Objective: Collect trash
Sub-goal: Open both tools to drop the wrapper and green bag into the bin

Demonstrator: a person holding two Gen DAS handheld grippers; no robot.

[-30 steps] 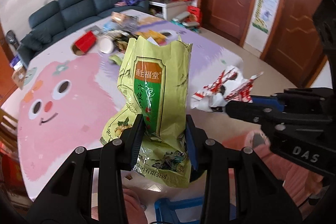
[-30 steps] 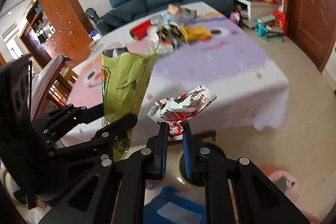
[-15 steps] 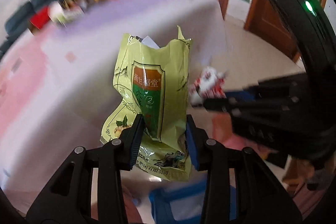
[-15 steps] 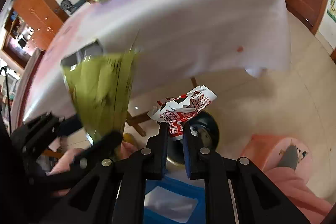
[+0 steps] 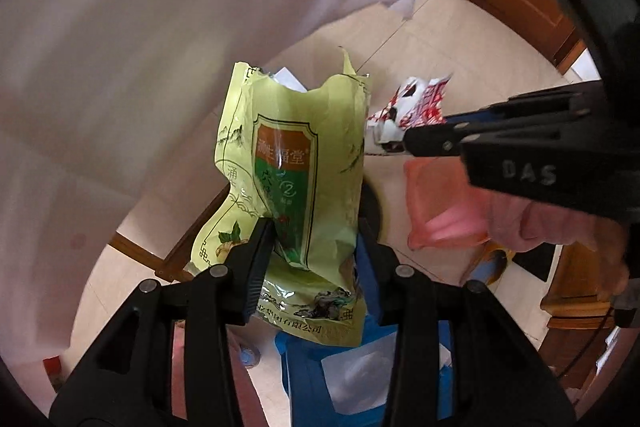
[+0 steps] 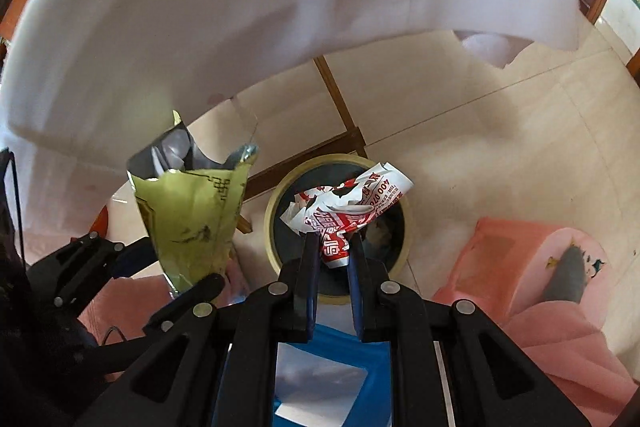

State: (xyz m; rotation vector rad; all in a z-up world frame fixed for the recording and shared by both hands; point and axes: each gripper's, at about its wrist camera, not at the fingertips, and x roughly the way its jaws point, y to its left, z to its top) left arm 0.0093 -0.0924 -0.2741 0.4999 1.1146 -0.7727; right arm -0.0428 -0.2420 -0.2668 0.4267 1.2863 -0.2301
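A torn-open green snack bag (image 5: 292, 163) stands upright between the pads of my left gripper (image 5: 316, 239), whose jaws are opening but still touch the bag on both sides. The same bag (image 6: 192, 219) shows at the left of the right wrist view. My right gripper (image 6: 332, 251) is shut on a crumpled red-and-white wrapper (image 6: 348, 199), which hangs directly over a round dark trash bin (image 6: 276, 199) with a pale rim on the floor. In the left wrist view that wrapper (image 5: 416, 103) sits right of the bag, and the bag hides most of the bin.
A white tablecloth (image 6: 240, 7) hangs across the top of both views, with a wooden table frame (image 6: 336, 95) beneath it. A pink stool (image 6: 540, 259) stands right of the bin. A blue object (image 6: 332, 359) lies under the grippers. A hand (image 5: 540, 227) holds the right gripper.
Both grippers have dropped from above the tabletop to below its edge and tipped down toward the floor. The bin has come into view under the wrapper. Both items stay held.
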